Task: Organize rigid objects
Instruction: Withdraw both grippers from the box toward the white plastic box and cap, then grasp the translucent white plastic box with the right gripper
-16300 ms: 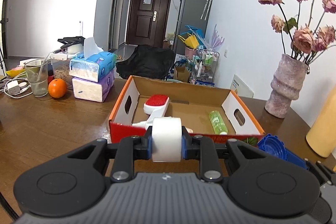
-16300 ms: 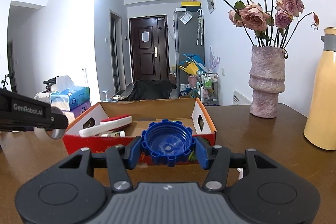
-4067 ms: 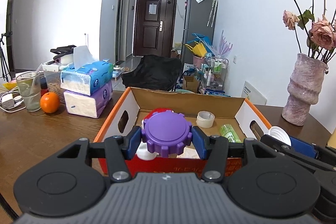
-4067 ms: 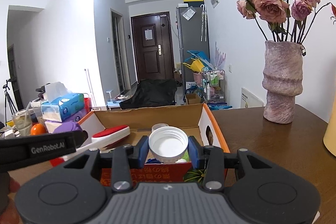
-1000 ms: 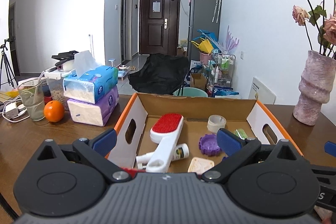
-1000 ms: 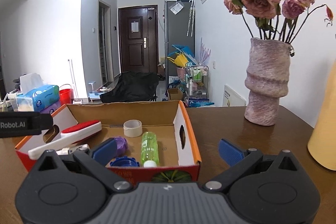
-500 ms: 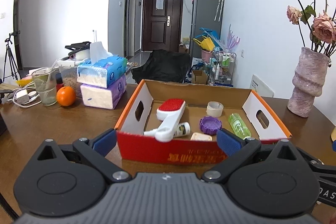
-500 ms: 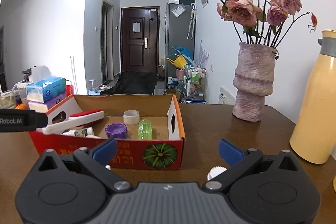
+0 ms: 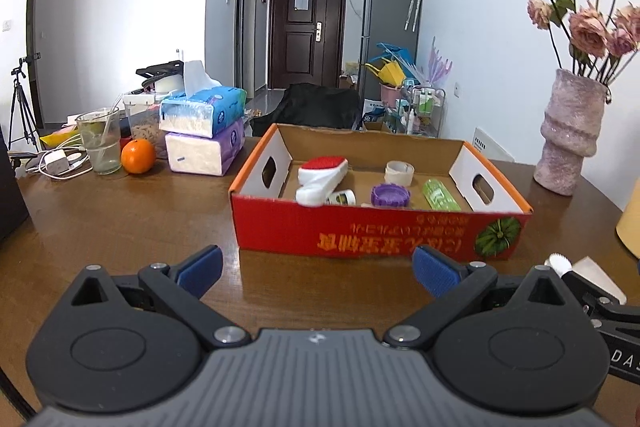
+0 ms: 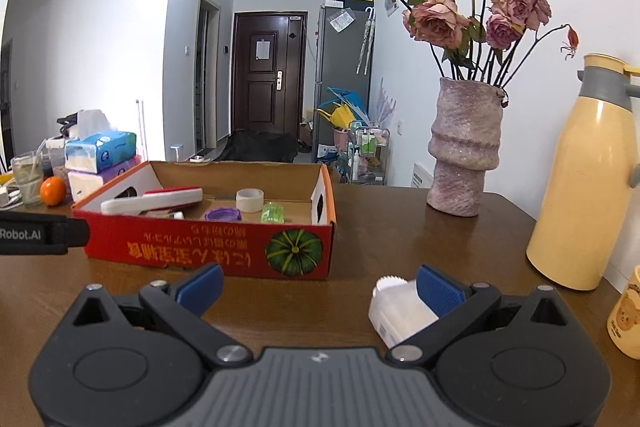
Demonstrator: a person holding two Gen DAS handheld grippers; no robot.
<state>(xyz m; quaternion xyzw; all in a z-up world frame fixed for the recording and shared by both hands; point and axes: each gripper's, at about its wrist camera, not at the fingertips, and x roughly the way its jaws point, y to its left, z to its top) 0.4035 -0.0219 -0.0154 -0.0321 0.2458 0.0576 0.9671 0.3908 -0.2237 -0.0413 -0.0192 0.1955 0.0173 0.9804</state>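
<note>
A red cardboard box [image 9: 380,229] [image 10: 224,247] stands on the brown table. In it lie a red-and-white brush [image 9: 320,177], a small white bottle [image 9: 342,197], a purple cap [image 9: 390,195], a tape roll [image 9: 399,173] and a green bottle [image 9: 440,193]. My left gripper [image 9: 318,271] is open and empty, just in front of the box. My right gripper [image 10: 320,285] is open, in front of the box's right end. A white tube with a ribbed cap [image 10: 396,309] lies on the table against its right finger; it also shows in the left wrist view [image 9: 580,273].
A pink vase with dried roses [image 10: 464,147] and a yellow thermos [image 10: 584,183] stand at the right. A cartoon cup [image 10: 628,311] is at the far right edge. Stacked tissue packs [image 9: 204,131], an orange [image 9: 138,156] and a glass [image 9: 100,141] stand at the left.
Both grippers have pulled back from the box and dropped lower toward the table. The white tube has come into view beside the right gripper's right finger. Both stay open.
</note>
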